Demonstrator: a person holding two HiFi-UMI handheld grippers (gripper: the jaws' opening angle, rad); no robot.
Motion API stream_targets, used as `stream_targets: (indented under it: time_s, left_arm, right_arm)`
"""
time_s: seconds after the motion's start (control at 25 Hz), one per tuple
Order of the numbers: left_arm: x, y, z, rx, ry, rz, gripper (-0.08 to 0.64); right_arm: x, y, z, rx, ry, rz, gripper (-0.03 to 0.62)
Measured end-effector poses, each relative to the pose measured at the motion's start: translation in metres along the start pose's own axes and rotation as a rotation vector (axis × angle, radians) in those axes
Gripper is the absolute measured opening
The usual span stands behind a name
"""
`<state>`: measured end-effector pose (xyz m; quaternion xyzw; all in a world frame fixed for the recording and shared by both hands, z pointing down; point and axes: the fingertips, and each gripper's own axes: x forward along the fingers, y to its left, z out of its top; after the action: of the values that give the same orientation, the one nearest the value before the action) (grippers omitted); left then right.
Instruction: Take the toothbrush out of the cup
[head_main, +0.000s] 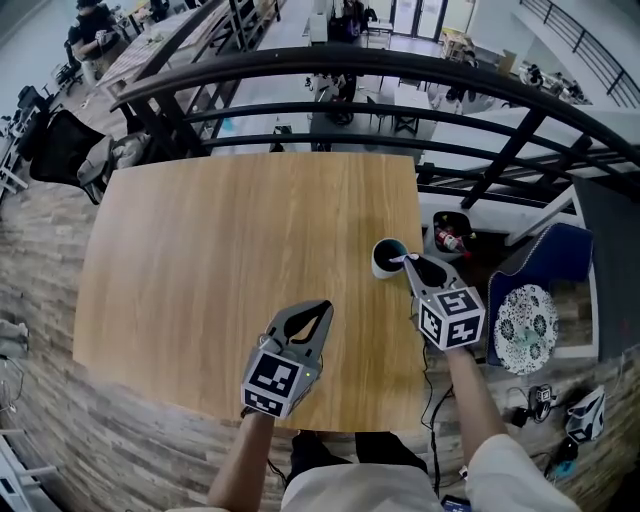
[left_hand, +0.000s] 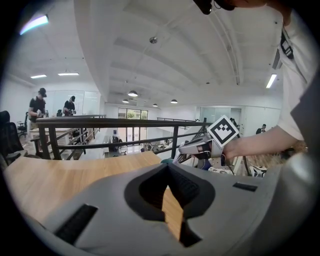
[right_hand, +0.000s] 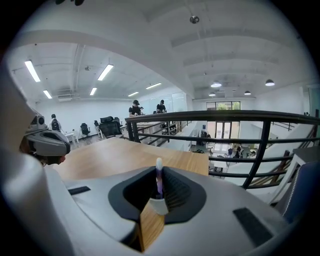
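You had no readable word, number, brand or label in any view. The only print was the black-and-white square patterns on the marker cube (head_main: 272, 383) of your left gripper (head_main: 318, 310) and the marker cube (head_main: 452, 318) of your right gripper (head_main: 408, 262), above the table's (head_main: 200, 280) near edge.

Right of centre, the cup (head_main: 384, 258) stands near the table's (head_main: 220, 260) right edge, toothbrush (right_hand: 159, 176) in it; railing (head_main: 350, 112) behind, left gripper (head_main: 320, 308) lower centre.
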<state>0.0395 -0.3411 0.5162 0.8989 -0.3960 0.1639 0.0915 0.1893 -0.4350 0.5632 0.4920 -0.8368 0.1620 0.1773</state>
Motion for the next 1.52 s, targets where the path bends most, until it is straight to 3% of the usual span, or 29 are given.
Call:
stream_targets:
  time_s: [0.8,1.52]
  left_arm:
    - [-0.053,-0.012,0.034,0.071,-0.076,-0.038,0.018]
    - [-0.096,-0.051,0.06,0.15,-0.155,-0.121,0.018]
  right_arm:
    - [-0.077,0.047,0.057,-0.056,-0.116,-0.05,0.044]
    - [-0.184,0.099,0.067,-0.07,-0.192,-0.122,0.044]
